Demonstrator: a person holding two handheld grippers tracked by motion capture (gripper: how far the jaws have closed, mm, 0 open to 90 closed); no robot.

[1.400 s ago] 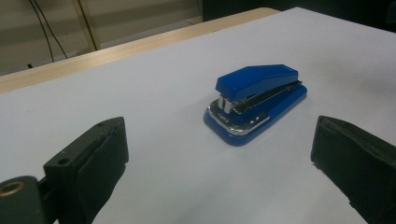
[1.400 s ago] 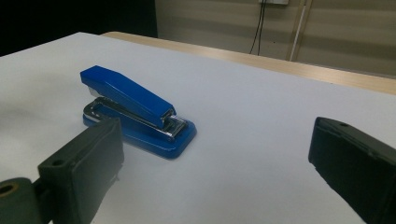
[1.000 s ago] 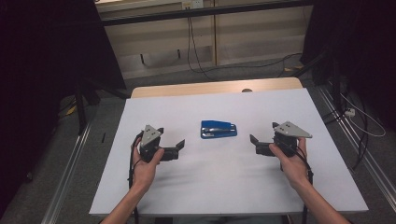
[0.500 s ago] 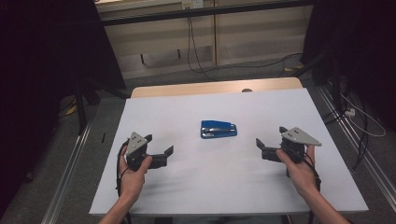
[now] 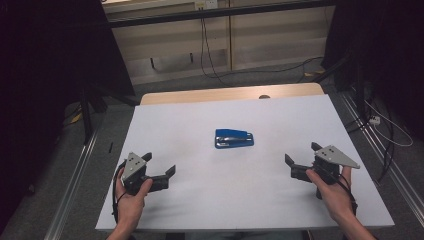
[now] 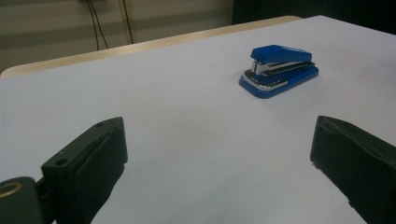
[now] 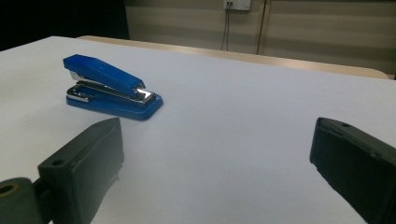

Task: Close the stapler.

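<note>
While flat, stapler (image 5: 234, 138) lies crosswise, mouth leftward.

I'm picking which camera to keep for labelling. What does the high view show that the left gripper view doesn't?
High view alone: both hands, the left gripper and the right gripper seen whole with jaws open, plus the floor and cables beyond the table.

Left gripper view alone: the stapler's metal magazine from the side, framed by that gripper's jaws.

Both: the blue stapler lying untouched on the white table.
</note>
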